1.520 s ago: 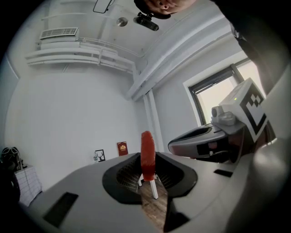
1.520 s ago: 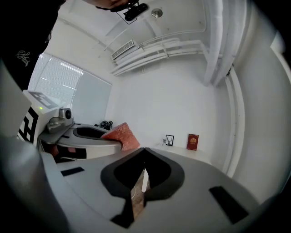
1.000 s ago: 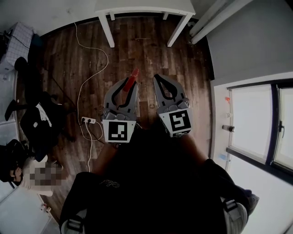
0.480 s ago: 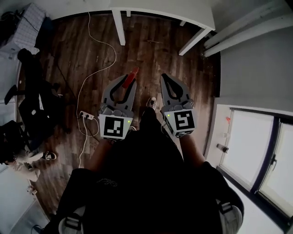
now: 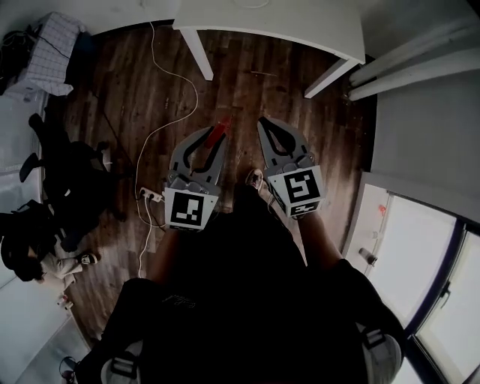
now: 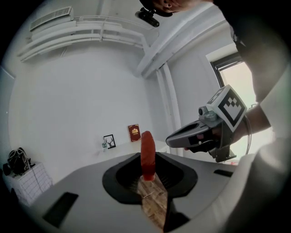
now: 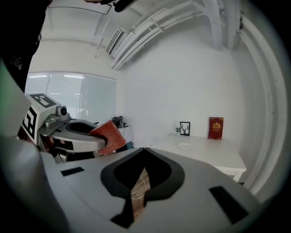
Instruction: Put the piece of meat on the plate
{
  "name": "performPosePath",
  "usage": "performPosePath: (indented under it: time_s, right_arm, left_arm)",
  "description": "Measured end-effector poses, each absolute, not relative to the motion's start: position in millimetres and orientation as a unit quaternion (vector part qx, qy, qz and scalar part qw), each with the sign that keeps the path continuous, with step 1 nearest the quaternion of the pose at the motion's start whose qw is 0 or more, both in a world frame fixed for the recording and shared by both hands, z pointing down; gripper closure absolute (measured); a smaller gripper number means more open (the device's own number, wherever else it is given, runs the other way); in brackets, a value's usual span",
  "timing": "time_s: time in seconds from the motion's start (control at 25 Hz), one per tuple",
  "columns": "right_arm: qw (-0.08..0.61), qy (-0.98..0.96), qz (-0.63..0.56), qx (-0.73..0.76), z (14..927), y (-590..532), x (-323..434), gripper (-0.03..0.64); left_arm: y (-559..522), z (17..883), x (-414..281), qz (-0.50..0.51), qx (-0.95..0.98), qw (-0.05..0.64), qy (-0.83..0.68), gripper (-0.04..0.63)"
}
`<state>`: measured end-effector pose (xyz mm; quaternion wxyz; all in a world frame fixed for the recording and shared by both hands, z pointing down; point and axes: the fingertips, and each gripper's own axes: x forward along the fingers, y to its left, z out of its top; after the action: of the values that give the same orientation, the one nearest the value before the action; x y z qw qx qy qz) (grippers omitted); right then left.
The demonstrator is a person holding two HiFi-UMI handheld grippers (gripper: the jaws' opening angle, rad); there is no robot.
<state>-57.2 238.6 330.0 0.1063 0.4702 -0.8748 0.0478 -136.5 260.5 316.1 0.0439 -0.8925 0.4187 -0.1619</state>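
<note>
My left gripper [image 5: 219, 132] is shut on a red piece of meat [image 5: 217, 133], which sticks out past its tips over the wooden floor. In the left gripper view the meat [image 6: 148, 154] stands upright between the jaws. My right gripper [image 5: 262, 122] is beside it, shut with nothing in it; its tips meet in the right gripper view [image 7: 144, 149]. A small white plate [image 7: 185, 146] lies on the white table [image 7: 218, 159] ahead. That table [image 5: 300, 22] shows at the top of the head view. Both grippers are short of it.
A framed picture [image 7: 184, 129] and a red book [image 7: 215, 128] stand at the table's back against the wall. A white cable [image 5: 161, 127] and power strip [image 5: 148, 196] lie on the floor at left, beside a dark chair [image 5: 67, 172]. Windows [image 5: 420, 247] are at right.
The person has walked toward the white table, so it is nearer and further right in the head view. Both grippers moved with them, the left one still shut on the meat.
</note>
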Motion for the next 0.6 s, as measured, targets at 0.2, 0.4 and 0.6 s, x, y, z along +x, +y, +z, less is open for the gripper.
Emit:
performPosePath:
  time_s: [0.2,0.4,0.6]
  right_arm:
    - [0.104,-0.878,0.047,0.465,332.6,201.7,-37.1,0.595]
    - [0.111,-0.883,0.038,0.455,332.6,170.9,-38.6,0.595]
    - [0.140,-0.882,0.022,0.449,344.1,125.1,-56.3,0.595]
  left_arm:
    - [219.8,326.4,-116.9,-0.205,-0.884,0.071,0.413,0.508]
    - [177.2,332.4,-114.2,-0.264,-0.873,0.116,0.394,0.506]
    - [120.5,341.9,-121.1,-0.267,-0.878,0.138,0.372,0.508]
